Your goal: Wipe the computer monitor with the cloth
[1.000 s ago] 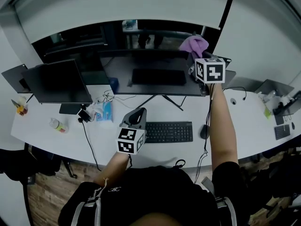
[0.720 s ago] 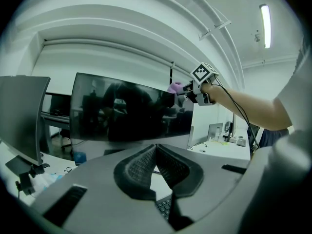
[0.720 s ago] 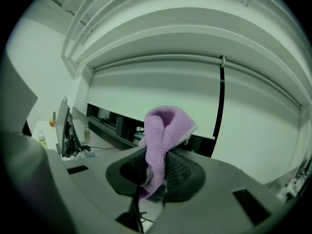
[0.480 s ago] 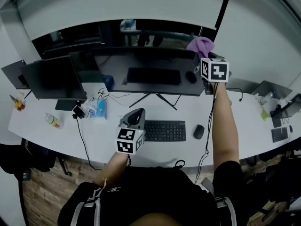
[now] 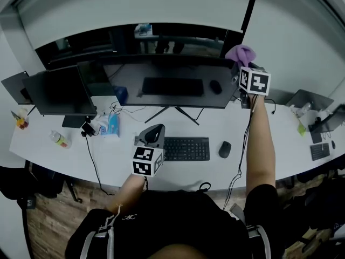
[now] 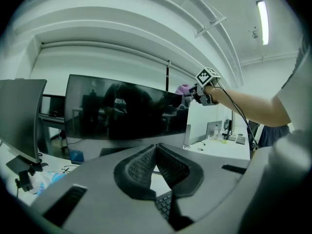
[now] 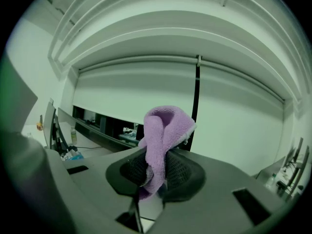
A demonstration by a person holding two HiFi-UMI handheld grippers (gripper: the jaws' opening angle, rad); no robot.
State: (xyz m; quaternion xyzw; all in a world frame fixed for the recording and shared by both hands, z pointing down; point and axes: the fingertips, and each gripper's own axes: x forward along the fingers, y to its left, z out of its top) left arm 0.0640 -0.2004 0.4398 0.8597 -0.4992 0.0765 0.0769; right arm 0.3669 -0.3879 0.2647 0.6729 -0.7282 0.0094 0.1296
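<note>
The wide dark monitor (image 5: 172, 85) stands on the white desk (image 5: 280, 144) and fills the middle of the left gripper view as monitor (image 6: 122, 113). My right gripper (image 5: 241, 65) is raised at the monitor's upper right corner, shut on a purple cloth (image 5: 241, 54). In the right gripper view the cloth (image 7: 163, 130) stands folded between the jaws of that gripper (image 7: 156, 172). The left gripper view shows the cloth (image 6: 183, 89) at the screen's top right edge. My left gripper (image 5: 152, 136) hovers low over the desk left of the keyboard, its jaws (image 6: 156, 152) shut on nothing.
A second monitor (image 5: 62, 93) stands at the left. A keyboard (image 5: 186, 149) and mouse (image 5: 225, 149) lie before the main screen. A small bottle (image 5: 59, 139), a blue packet (image 5: 110, 125) and cables sit at the left. A laptop (image 5: 304, 99) is at the far right.
My right gripper has carried the cloth rightward along the monitor's top edge to its upper right corner. The left gripper has stayed where it was.
</note>
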